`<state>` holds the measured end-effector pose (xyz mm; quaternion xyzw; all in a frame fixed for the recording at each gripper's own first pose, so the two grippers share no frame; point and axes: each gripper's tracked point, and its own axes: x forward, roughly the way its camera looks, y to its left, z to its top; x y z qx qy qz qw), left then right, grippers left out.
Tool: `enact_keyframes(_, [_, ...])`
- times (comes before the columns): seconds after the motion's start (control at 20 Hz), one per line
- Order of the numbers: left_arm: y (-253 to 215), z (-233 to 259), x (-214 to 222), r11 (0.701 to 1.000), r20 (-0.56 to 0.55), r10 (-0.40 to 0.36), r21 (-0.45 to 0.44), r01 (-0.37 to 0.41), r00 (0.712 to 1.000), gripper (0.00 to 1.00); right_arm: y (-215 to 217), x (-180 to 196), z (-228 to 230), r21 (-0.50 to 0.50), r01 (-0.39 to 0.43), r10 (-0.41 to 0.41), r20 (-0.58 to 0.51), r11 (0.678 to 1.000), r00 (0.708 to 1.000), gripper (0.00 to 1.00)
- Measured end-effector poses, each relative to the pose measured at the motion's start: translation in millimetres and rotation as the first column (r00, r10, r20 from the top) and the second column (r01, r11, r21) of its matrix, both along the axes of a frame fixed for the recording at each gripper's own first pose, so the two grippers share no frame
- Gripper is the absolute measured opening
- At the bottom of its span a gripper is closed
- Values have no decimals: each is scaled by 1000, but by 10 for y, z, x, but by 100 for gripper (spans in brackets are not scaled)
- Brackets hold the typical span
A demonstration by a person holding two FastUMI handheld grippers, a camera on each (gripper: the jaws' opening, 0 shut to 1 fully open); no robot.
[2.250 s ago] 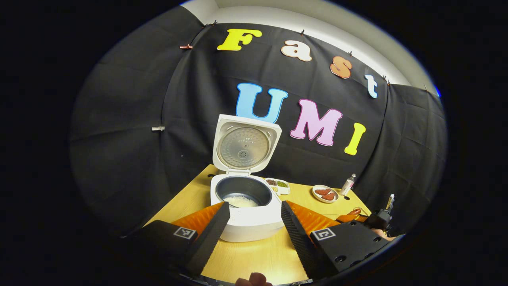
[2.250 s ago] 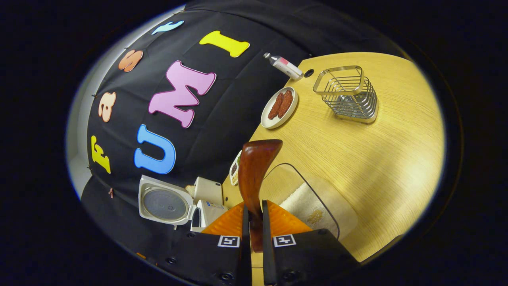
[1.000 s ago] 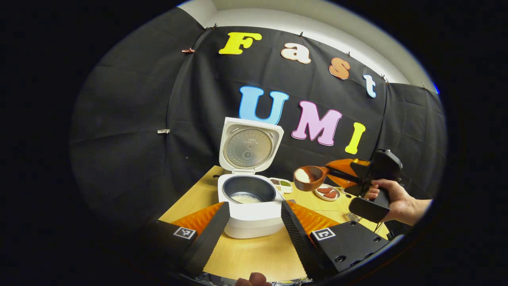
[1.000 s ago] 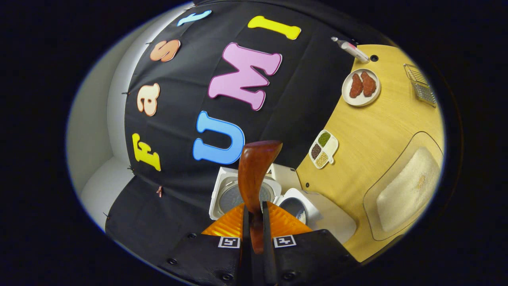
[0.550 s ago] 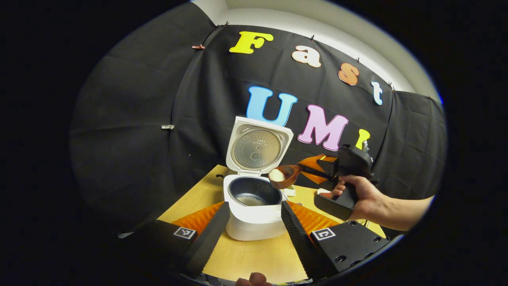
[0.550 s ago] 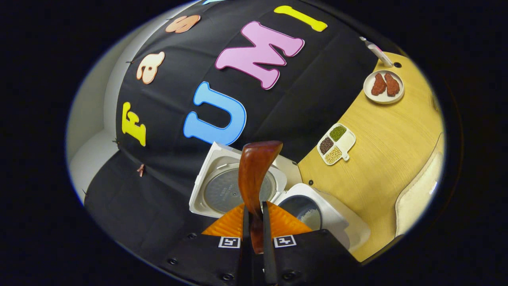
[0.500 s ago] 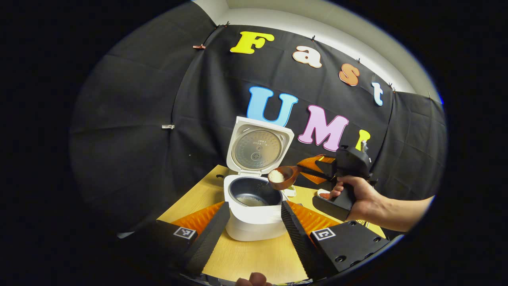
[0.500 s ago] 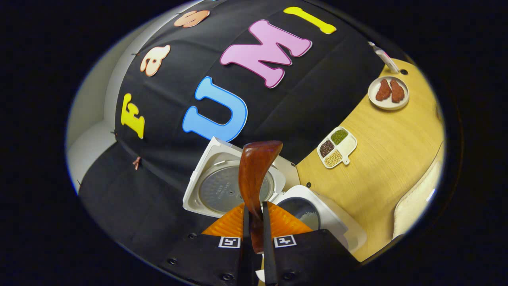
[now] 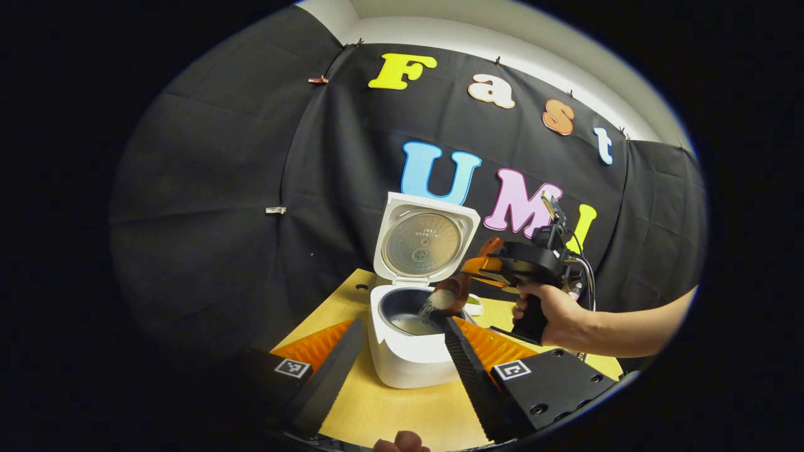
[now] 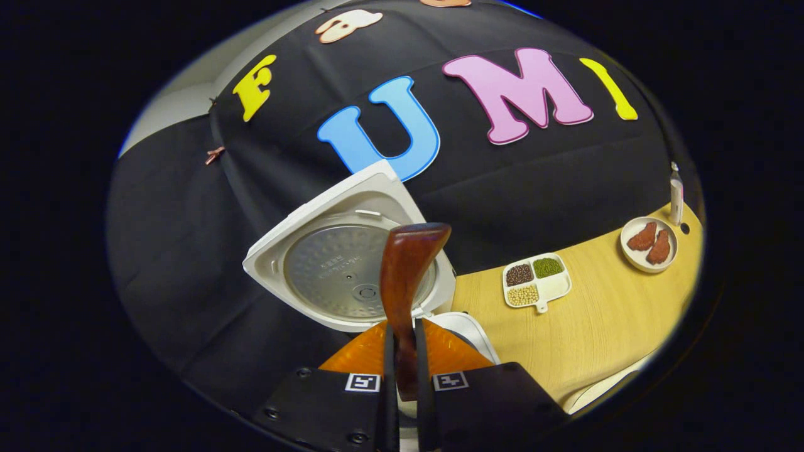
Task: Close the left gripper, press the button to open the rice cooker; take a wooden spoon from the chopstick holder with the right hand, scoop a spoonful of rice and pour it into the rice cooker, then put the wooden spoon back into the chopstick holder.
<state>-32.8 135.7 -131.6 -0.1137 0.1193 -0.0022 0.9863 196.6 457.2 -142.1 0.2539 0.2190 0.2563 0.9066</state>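
Nearest the left gripper view's camera, the left tool (image 9: 402,351) sits with its two fingers spread wide apart, gripping nothing, low over the desk (image 9: 389,414). Between those fingers stands the white rice cooker (image 9: 408,358) on the desk, lid (image 9: 426,242) swung up and upright at the back, dark inner pot (image 9: 405,307) exposed with a layer of rice at the bottom. Just above the pot's right rim the wooden spoon (image 9: 453,290) is tipped bowl-down, rice (image 9: 433,302) spilling off it into the pot. Right of the cooker a hand (image 9: 556,314) grips the handle of the right tool (image 9: 487,271), which is clamped on the spoon's handle; a bare forearm runs off to the right edge.

Right gripper view: the right tool (image 10: 402,370) has both fingers closed tight on the wooden spoon (image 10: 405,282), the handle pinched between them and the spoon rising straight up the middle of the view, its underside facing the camera. Behind the fingers, part of the rice cooker (image 10: 468,336) rim shows, and the open lid (image 10: 342,263) sits behind the spoon with its metal inner plate facing the camera. Farther right on the desk (image 10: 597,333) lie a divided dish (image 10: 536,280) of beans and grains, then a small plate (image 10: 648,243) with two reddish-brown pieces, and a small bottle (image 10: 676,194) at the far edge by the black cloth wall.
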Motion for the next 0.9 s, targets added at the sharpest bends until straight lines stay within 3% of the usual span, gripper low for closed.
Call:
enact_keyframes(0.25, [-21, -33, -38, 1000, -12, -1, -25, 0, 1000, 91, 108, -31, 31, -131, -46, 59, 97, 990, 994, 16])
enact_keyframes(0.55, [-8, -32, -113, 1000, -12, 5, -20, -5, 1000, 91, 200, -92, 91, -279, -81, 140, 199, 957, 970, 16])
enact_keyframes(0.75, [-13, -35, -140, 1000, -14, -1, -21, 0, 1000, 91, 311, -168, 230, -415, -93, 232, 298, 905, 926, 16])
enact_keyframes(0.9, [-4, -38, -150, 1000, -11, 4, -24, -4, 1000, 90, 396, -259, 313, -511, -89, 311, 367, 855, 877, 16])
